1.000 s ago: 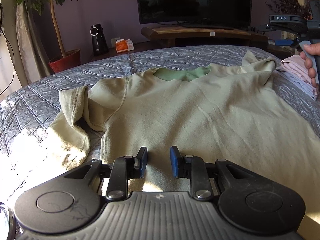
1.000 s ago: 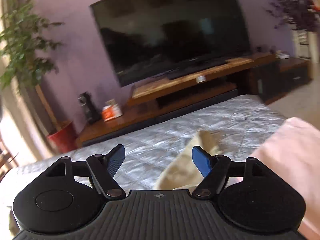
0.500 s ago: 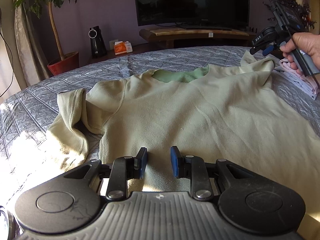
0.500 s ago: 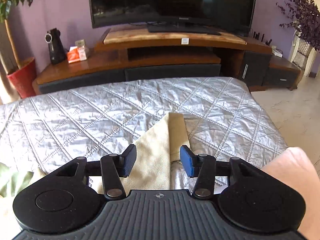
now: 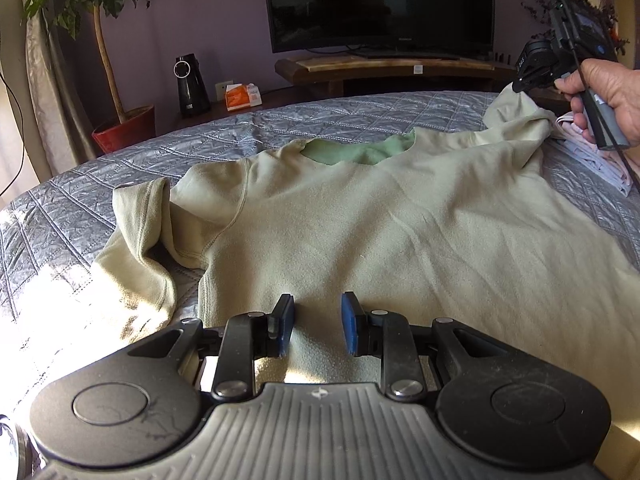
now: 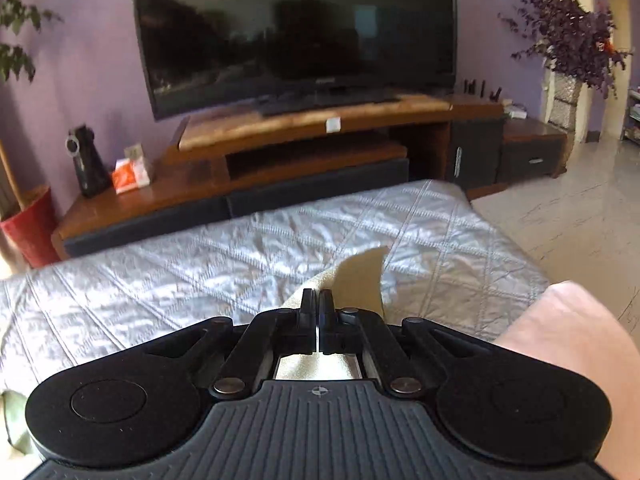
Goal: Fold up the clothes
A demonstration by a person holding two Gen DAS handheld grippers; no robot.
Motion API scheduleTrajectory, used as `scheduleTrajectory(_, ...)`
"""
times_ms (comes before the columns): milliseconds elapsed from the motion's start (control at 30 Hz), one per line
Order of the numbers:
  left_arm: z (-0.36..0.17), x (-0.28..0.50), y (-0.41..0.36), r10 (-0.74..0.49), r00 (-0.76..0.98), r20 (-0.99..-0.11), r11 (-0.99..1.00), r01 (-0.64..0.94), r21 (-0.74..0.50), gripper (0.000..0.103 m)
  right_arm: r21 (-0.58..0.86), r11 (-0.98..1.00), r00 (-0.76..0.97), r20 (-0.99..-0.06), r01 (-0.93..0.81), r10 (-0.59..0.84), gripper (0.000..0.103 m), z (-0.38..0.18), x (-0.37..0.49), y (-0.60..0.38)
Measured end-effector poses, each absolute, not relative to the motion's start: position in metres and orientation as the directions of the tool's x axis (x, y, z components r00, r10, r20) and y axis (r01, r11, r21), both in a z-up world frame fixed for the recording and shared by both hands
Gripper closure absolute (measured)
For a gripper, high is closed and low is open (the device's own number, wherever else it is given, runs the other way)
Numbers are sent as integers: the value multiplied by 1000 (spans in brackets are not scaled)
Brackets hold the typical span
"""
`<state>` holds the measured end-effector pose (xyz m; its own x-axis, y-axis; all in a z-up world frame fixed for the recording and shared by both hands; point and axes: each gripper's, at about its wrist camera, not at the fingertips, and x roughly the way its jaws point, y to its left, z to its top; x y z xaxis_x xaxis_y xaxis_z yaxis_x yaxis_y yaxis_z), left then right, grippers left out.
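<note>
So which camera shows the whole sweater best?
The left wrist view: the sweater lies spread on the bed, body, collar and one sleeve visible. The right wrist view shows only the sleeve end pinched in the right gripper.

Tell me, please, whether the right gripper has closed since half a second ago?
Yes. The right gripper was open astride the sweater's sleeve; now its fingers meet on that sleeve, which lifts off the grey bedspread.

Left hand-held gripper (image 5: 316, 322) parted; right hand-held gripper (image 6: 318, 306) apparently clamped.
</note>
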<state>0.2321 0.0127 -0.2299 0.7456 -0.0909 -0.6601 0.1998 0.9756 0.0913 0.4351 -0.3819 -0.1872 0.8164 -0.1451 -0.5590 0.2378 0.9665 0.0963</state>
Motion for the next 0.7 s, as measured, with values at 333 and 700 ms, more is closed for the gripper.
scheduleTrajectory(333, -230, 235, 13, -81, 744, -663, 979, 186, 89, 81, 132, 882, 831, -421, 453, -364, 101, -120, 265, -358)
scheduleTrajectory(700, -227, 237, 12, -82, 741, -667, 983, 171, 70, 80, -388, 922, 789, -562, 14, -249, 42, -161, 154, -324)
